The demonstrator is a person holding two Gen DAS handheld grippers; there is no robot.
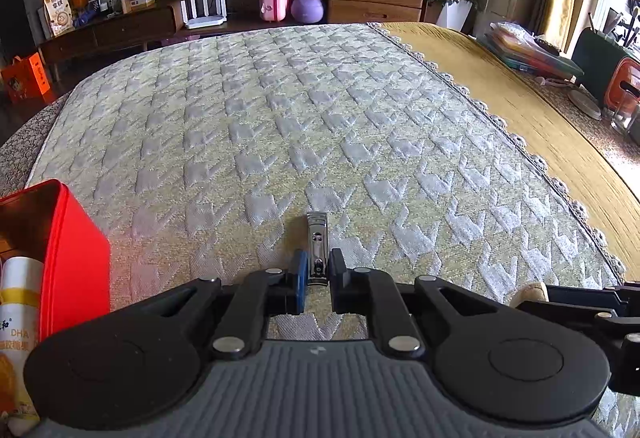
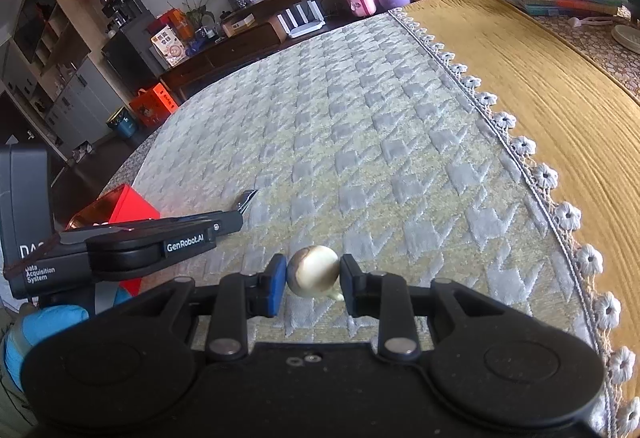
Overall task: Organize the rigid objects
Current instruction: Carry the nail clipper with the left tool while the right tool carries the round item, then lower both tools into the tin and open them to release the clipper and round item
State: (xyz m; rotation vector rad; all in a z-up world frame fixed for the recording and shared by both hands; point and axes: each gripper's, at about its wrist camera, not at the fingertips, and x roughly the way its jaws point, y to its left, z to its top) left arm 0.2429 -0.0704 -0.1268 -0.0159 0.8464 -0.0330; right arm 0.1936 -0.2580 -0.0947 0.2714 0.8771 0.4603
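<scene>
Quilted cover (image 1: pixel 280 110) across the bed, red box (image 1: pixel 76 250) near its left edge. Left gripper (image 1: pixel 318 272) clamped on nail clipper (image 1: pixel 317 246), near front edge. Right gripper (image 2: pixel 313 280) pinching cream ball (image 2: pixel 313 276), just beside.

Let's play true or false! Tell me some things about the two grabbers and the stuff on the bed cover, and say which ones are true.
1. The left gripper is shut on the nail clipper. True.
2. The right gripper is empty. False: it holds a cream round ball.
3. The red box is blue. False: it is red.
4. A white bottle stands in the red box. True.
5. The nail clipper is inside the box. False: it is over the bed cover.
</scene>
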